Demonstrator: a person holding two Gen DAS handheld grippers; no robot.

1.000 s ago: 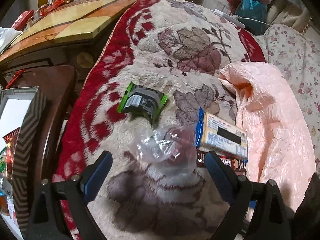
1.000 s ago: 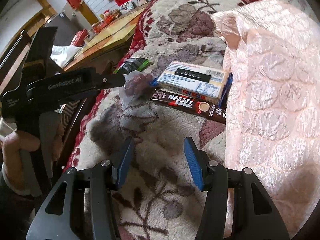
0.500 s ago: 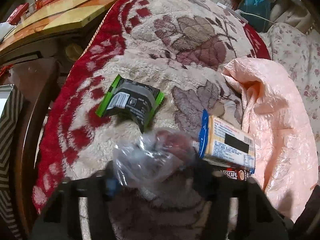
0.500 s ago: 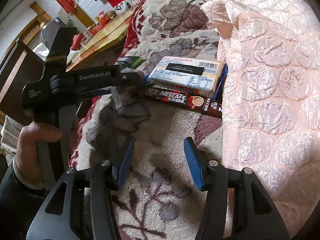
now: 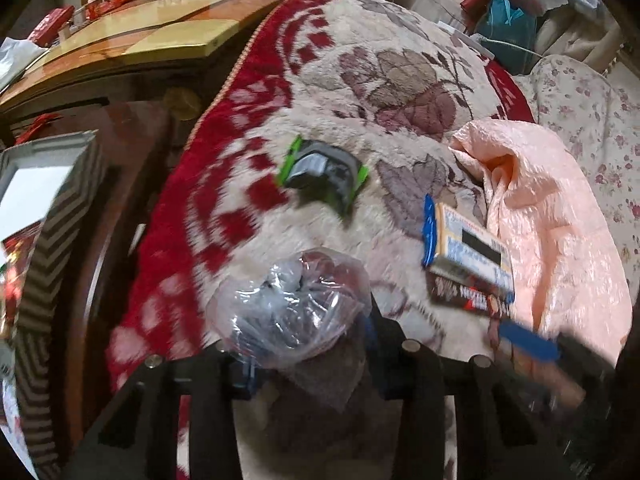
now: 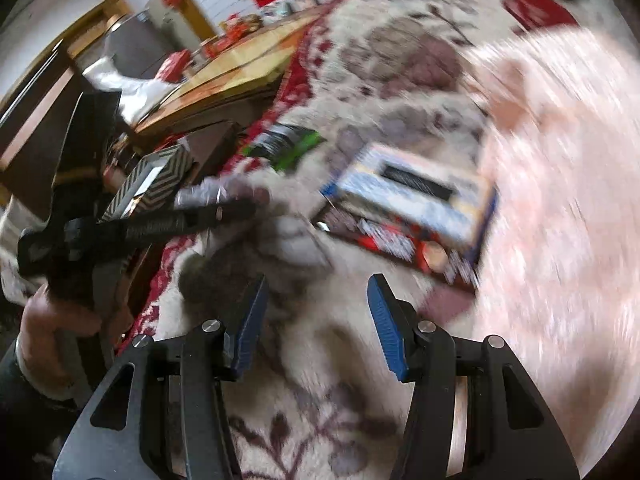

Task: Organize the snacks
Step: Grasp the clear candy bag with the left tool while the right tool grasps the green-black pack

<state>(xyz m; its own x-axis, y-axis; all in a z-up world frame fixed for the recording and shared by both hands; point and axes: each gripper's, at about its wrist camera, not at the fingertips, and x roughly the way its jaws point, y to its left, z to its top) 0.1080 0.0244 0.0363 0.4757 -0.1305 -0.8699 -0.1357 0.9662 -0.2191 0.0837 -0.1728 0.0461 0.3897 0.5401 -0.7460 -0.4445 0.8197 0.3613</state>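
Observation:
My left gripper (image 5: 308,344) is shut on a clear plastic snack bag (image 5: 292,312) and holds it just above the floral blanket (image 5: 400,80). It also shows in the right wrist view (image 6: 224,200). A green-edged dark packet (image 5: 324,176) lies beyond it. A pale box with a blue edge (image 5: 468,244) rests on a Nescafe packet (image 5: 468,292) to the right. My right gripper (image 6: 316,316) is open and empty above the blanket, short of the box (image 6: 416,196).
A pink quilted cover (image 5: 560,232) lies on the right. A zigzag-patterned box (image 5: 52,216) with snacks stands at the left beside the bed. A wooden table (image 5: 140,44) is at the back left.
My left gripper closed on the clear bag and lifted it off the blanket, toward the left. My right gripper moved quickly; its view is blurred.

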